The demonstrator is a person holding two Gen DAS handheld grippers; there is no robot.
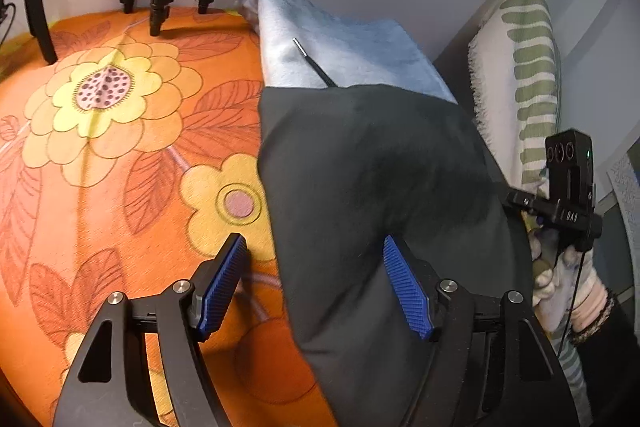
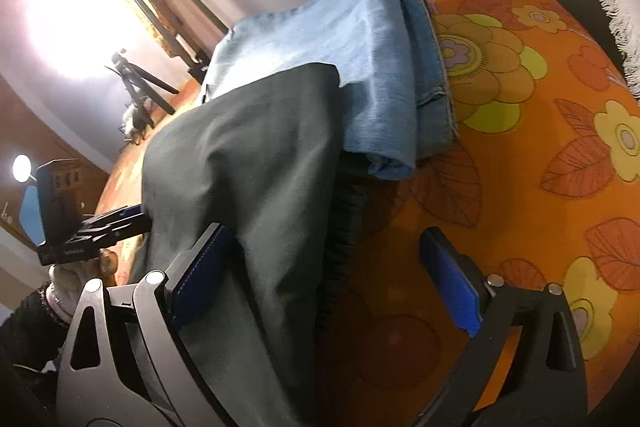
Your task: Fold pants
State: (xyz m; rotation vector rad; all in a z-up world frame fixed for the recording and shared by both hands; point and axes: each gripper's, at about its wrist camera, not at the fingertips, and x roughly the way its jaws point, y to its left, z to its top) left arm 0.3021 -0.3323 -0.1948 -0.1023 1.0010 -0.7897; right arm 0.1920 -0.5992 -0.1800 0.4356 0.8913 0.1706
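Dark grey pants (image 1: 380, 187) lie in a long band on the orange flowered bedspread (image 1: 120, 167). Their gathered waistband (image 2: 344, 227) shows along one edge. My left gripper (image 1: 316, 267) is open, straddling the pants' left edge: one blue pad over the bedspread, the other over the dark cloth. My right gripper (image 2: 328, 267) is open too. The pants (image 2: 248, 155) run between its fingers and drape against its left finger, and its right finger hangs over bare bedspread (image 2: 540, 147). Neither gripper's pads press the cloth. Each gripper shows in the other's view, held in a gloved hand (image 1: 560, 267).
Folded light blue jeans (image 1: 340, 43) (image 2: 360, 67) lie just beyond the dark pants, partly under them. A striped fringed pillow (image 1: 528, 67) leans at the wall on the right. Black tripod legs (image 1: 160, 7) stand on the bed's far edge, and a small tripod (image 2: 136, 87) stands farther off.
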